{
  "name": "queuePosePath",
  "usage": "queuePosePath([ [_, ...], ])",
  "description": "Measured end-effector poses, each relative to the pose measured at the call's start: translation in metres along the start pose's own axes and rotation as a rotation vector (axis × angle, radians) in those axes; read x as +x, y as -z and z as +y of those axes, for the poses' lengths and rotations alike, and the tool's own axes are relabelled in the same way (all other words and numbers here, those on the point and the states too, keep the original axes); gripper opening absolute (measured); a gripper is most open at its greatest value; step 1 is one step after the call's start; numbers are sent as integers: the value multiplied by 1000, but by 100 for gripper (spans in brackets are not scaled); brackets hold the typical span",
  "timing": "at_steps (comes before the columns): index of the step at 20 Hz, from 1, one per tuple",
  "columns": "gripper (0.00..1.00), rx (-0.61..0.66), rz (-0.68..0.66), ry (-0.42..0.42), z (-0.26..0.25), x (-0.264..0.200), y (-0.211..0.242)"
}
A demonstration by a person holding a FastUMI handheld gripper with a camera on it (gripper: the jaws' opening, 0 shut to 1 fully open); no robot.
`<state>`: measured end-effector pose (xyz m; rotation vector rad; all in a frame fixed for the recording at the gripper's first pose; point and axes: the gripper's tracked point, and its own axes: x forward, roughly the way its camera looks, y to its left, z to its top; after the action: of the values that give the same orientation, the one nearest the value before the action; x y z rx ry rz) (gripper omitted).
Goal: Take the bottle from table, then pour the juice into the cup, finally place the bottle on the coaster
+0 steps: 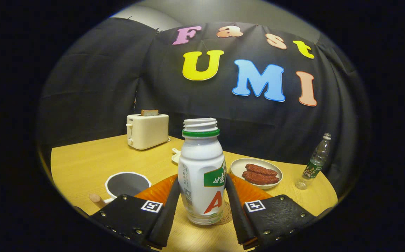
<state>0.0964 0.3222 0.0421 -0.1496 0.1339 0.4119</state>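
Fingers (pixel 167 206) of the gripper (pixel 202 206) sit nearest, one on each side of the bottle (pixel 202 175), spread about as wide as its body; both seem to touch its sides, though whether they press is hard to tell. Bottle stands upright between them, long axis vertical, open threaded neck pointing up, cap off, green ring below the neck. Its base rests on the wooden table (pixel 83 164), and seems to overlap a round coaster (pixel 227 213) that peeks out at its right; most of the coaster is hidden. Just behind the bottle lies an orange mat (pixel 156 190), largely covered by the bottle and fingers. Left of the fingers is a white cup (pixel 127 183) with a dark inside, its near rim cut off by the left finger. Farther right sits a plate (pixel 256 169) with reddish-brown food, then a clear plastic bottle (pixel 316 161). A small white item behind the bottle is hard to make out. Farthest left stands a toaster (pixel 148 131) with toast in it.
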Motion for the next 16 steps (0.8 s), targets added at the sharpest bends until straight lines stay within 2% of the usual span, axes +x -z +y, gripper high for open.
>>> queuePosePath([
  [8, 71, 59, -16, 63, -25, 16, 13],
  [16, 71, 117, -28, 67, -29, 21, 18],
])
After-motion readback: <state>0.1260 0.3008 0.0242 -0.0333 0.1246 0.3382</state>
